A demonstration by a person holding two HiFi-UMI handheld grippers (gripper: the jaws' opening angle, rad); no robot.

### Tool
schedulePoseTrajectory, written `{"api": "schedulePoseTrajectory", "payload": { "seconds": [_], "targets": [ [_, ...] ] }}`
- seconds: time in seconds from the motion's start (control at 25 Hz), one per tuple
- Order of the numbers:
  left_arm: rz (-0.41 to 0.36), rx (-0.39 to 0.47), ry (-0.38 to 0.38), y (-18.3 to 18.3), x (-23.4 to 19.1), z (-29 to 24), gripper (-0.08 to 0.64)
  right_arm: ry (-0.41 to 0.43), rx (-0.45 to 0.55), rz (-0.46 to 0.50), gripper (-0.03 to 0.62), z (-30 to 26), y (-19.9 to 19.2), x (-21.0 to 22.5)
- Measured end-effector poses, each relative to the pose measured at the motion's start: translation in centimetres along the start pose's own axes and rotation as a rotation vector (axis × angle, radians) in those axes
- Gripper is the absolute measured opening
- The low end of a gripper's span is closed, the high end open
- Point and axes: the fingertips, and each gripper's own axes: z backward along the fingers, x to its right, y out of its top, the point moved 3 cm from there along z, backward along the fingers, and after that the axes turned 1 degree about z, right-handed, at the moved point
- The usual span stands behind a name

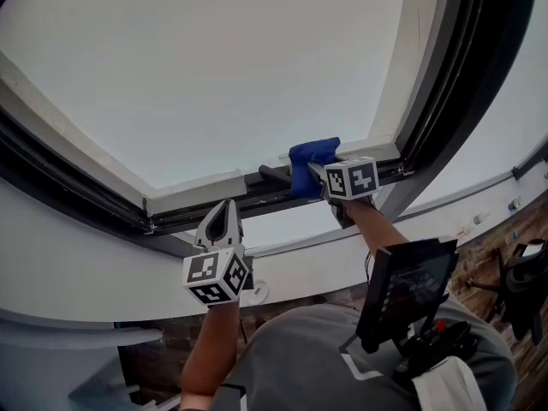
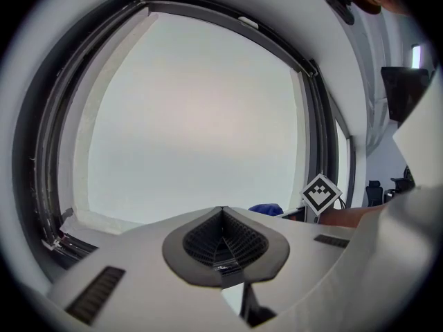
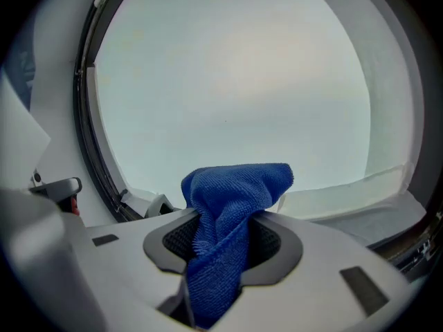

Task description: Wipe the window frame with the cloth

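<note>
A blue cloth (image 1: 312, 166) is pinched in my right gripper (image 1: 324, 178), which is shut on it and holds it against the dark lower rail of the window frame (image 1: 214, 205), near the right corner. In the right gripper view the cloth (image 3: 232, 206) bunches up out of the jaws in front of the bright pane. My left gripper (image 1: 224, 221) hangs lower left, just below the frame rail, shut with nothing in it (image 2: 221, 247). From the left gripper view the cloth (image 2: 266, 209) and the right gripper's marker cube (image 2: 320, 194) show to the right.
A white sill strip (image 1: 195, 188) runs along the pane's lower edge. A dark vertical frame post (image 1: 467, 75) rises at the right. Below the window are a white wall, a brick wall and a black device (image 1: 404, 291) on the person's chest.
</note>
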Motion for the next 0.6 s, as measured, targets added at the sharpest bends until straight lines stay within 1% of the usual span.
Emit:
{"api": "schedulePoseTrajectory", "payload": {
  "seconds": [0.2, 0.36, 0.6],
  "targets": [
    [-0.004, -0.006, 0.007, -0.2, 0.6, -0.5, 0.008, -0.004, -0.043, 0.104, 0.161, -0.6, 0.0, -0.1],
    [-0.010, -0.005, -0.002, -0.1, 1.5, -1.1, 0.008, 0.009, -0.049, 0.112, 0.161, -0.3, -0.3, 0.4],
    [-0.017, -0.003, -0.032, 0.1, 2.7, -2.3, 0.008, -0.021, -0.054, 0.110, 0.161, 0.7, -0.4, 1.7]
  ]
}}
